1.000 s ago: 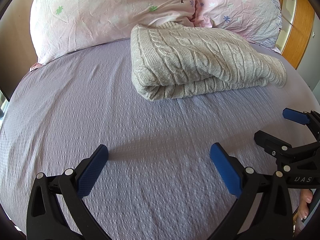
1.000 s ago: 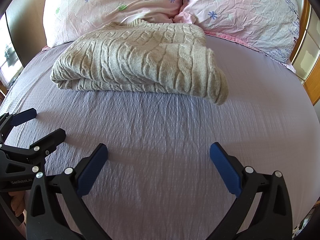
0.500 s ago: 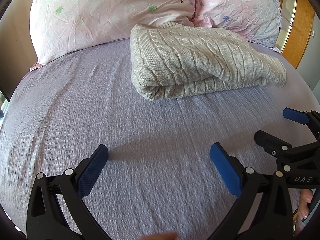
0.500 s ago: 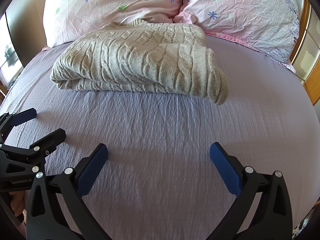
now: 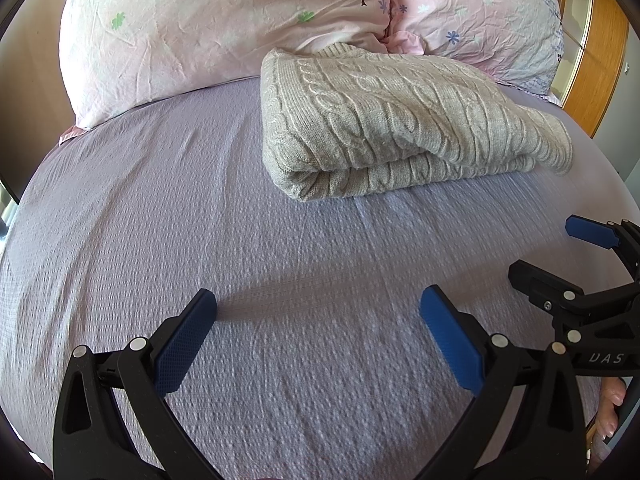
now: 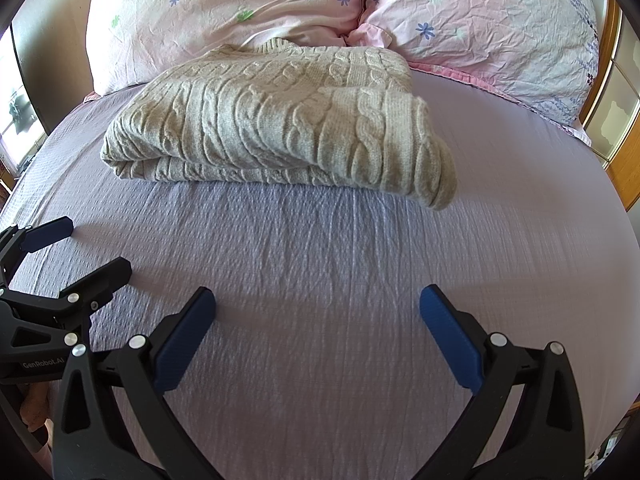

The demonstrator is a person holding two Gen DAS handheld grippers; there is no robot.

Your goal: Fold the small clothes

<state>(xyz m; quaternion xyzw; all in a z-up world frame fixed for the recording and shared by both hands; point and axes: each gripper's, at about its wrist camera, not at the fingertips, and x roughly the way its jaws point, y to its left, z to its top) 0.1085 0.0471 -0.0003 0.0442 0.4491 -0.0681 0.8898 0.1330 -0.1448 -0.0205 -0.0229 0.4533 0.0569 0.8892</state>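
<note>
A beige cable-knit sweater lies folded on the lilac bed sheet, close to the pillows; it also shows in the right wrist view. My left gripper is open and empty, hovering over bare sheet well in front of the sweater. My right gripper is open and empty too, also in front of the sweater. The right gripper shows at the right edge of the left wrist view, and the left gripper at the left edge of the right wrist view.
Two pink flowered pillows stand behind the sweater. A wooden headboard or frame is at the far right. A dark wall panel is at the left.
Both grippers stay open and nearly still. The left wrist view has shifted very slightly, with a little motion blur on the sheet. The sweater has not moved.
</note>
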